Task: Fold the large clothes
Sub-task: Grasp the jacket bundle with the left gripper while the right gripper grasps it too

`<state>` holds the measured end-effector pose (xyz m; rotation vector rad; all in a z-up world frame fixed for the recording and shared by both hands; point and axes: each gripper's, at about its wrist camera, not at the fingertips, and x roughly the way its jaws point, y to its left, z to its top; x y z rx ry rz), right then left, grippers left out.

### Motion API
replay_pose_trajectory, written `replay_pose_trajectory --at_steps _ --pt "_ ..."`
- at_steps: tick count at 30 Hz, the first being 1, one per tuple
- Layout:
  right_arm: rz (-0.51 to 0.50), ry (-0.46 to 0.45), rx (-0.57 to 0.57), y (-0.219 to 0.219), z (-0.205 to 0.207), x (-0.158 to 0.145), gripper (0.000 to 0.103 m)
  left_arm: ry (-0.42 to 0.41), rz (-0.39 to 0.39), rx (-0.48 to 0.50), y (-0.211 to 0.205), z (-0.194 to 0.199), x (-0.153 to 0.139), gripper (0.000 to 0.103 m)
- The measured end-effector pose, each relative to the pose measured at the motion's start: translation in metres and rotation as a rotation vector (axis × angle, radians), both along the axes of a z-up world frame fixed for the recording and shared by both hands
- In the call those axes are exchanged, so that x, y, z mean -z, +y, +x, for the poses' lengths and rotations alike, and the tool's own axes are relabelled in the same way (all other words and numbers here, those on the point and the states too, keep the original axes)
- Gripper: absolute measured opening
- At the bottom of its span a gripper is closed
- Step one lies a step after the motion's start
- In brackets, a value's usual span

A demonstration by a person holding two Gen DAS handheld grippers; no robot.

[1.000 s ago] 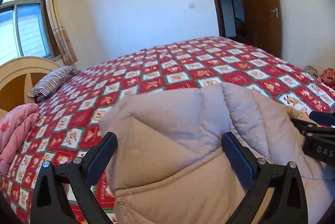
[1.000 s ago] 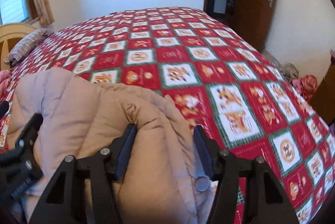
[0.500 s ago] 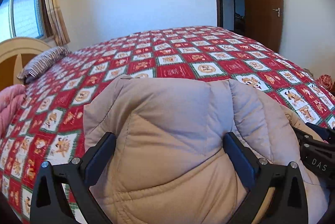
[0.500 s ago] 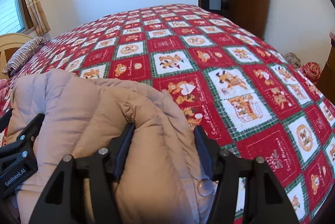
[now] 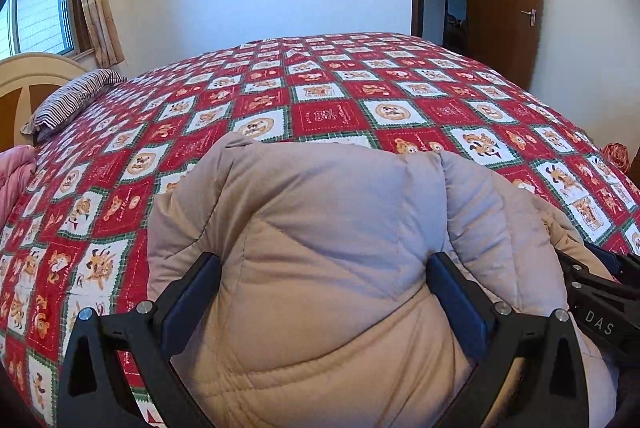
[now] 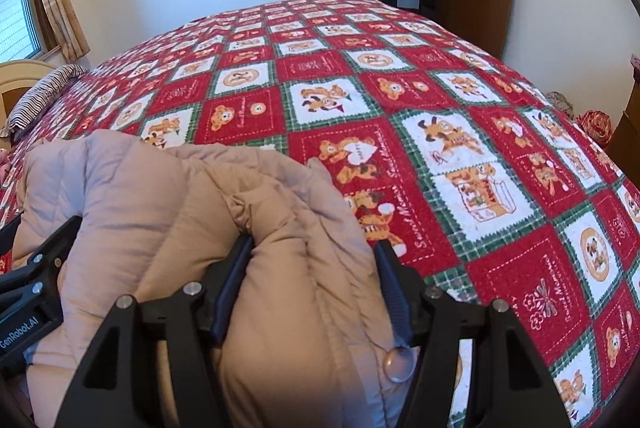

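Both grippers have sunk toward the red patterned bedspread (image 5: 328,115). The beige padded jacket (image 5: 320,268) fills the lower frame, clamped by the left gripper (image 5: 320,292); the right gripper (image 6: 312,280) pinches its bunched fold, jaws opening.

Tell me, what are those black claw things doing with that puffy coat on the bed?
A person is folding a beige coat on a bed with a red patterned cover. Each hand works a black tool. The left tool has a thick bunch of the coat between its fingers. The right tool has another bunch beside it, and its jaws are opening. The coat is bunched up near the bed's edge, not yet folded flat.
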<state>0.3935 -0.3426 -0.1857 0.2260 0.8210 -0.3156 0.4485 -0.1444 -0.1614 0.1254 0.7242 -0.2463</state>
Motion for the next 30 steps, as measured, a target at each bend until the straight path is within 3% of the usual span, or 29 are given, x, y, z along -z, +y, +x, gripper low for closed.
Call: replay_pose_trajectory --at_steps 24,30 --pt "0.013 0.027 -0.002 -0.003 0.006 0.009 0.067 0.013 0.011 -0.003 0.0 0.005 0.005 0.102" --pt "0.019 0.029 -0.008 -0.003 0.005 0.011 0.068 0.042 0.009 -0.008 0.014 -0.01 -0.012 0.102"
